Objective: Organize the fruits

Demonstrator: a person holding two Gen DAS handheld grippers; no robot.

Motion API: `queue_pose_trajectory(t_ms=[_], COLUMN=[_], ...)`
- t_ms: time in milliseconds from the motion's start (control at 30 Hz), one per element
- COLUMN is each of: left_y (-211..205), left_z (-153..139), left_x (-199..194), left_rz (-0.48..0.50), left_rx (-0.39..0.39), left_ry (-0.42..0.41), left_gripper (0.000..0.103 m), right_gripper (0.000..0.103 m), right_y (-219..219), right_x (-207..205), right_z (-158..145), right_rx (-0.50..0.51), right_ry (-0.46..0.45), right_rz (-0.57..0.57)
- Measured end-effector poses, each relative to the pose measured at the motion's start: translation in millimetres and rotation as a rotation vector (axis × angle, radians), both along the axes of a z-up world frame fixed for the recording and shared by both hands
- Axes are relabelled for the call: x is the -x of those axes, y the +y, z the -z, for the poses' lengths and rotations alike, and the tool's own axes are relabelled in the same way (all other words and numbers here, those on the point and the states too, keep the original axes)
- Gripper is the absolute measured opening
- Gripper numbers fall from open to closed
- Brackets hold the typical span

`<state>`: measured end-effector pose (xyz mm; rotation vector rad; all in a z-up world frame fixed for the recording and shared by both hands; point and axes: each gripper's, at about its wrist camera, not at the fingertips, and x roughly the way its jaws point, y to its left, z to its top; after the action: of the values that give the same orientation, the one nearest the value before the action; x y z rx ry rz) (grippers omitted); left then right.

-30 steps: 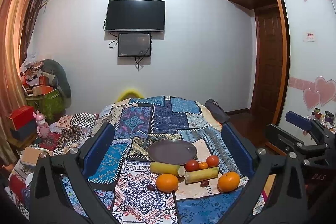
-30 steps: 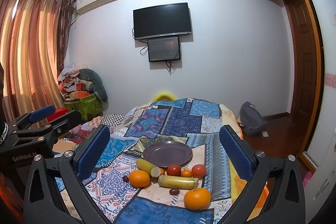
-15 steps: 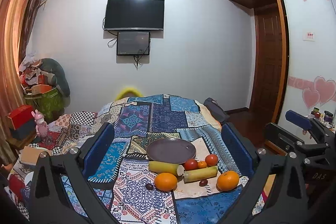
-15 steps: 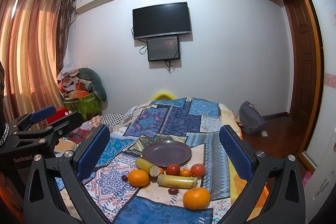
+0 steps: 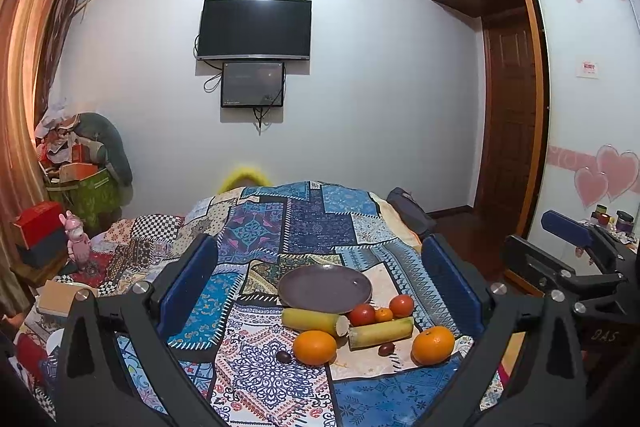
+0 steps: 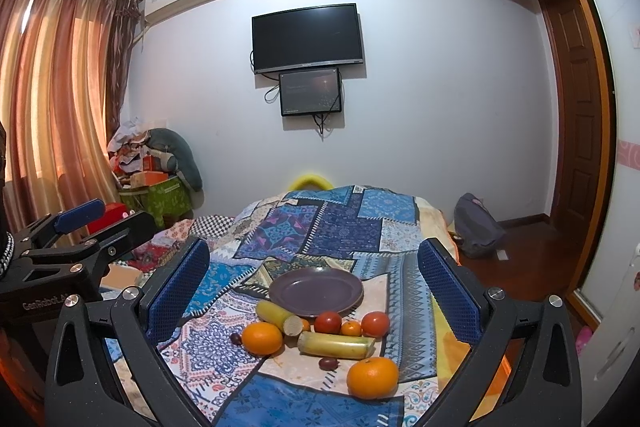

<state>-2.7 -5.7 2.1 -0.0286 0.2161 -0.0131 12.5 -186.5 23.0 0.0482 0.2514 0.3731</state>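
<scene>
A purple plate point(image 5: 325, 287) point(image 6: 316, 291) lies empty on the patchwork bed cover. In front of it lie two yellow cut stalks point(image 5: 380, 331) point(image 6: 335, 343), two large oranges point(image 5: 314, 347) point(image 6: 373, 376), two red tomatoes point(image 5: 401, 305) point(image 6: 375, 323), a small orange point(image 5: 383, 315) and two dark dates point(image 5: 386, 348). My left gripper point(image 5: 320, 287) is open and empty, held back from the fruit. My right gripper point(image 6: 314, 287) is open and empty too. Each gripper shows at the side of the other's view.
The bed cover point(image 5: 320, 227) runs away toward the far wall with a TV point(image 5: 254, 29). Piled boxes and bags point(image 5: 76, 179) stand at the left, a bag point(image 6: 476, 227) on the floor at the right, and a wardrobe point(image 5: 580, 107) along the right wall.
Both views have shifted only slightly; the fruit and plate sit a little lower and nearer in frame. Nothing on the bed has moved.
</scene>
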Motion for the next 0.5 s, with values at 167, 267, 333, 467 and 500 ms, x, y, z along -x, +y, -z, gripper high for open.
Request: queue_pose_trajectory(t_ms=[167,267,333,467,500], left_y=[1,1,3,3,4], left_z=[2,4,5,10,12], left_x=[0,-1,-2,-10,-12], left_rz=[0.003,0.006,0.013,0.023,0.028], left_rx=[0.0,0.004,0.008,0.003,0.005], left_ry=[0.002,0.004,0.008,0.036,0.048], left_gripper=[0.103,0.103,0.1,0.089,0.087], right_gripper=[0.103,0.103,0.103,0.096,0.092], right_y=[1,1,0,-1,-2], right_x=[-3,-5,-6,-11,-13], right_z=[0,1,2,7,9], right_rx=[0.007,0.007,0.001,0.0,0.0], right_ry=[0.012,0.021,0.028,0.045,0.057], right_rz=[-0.005,-0.009,-0.014,-0.014,-0.019])
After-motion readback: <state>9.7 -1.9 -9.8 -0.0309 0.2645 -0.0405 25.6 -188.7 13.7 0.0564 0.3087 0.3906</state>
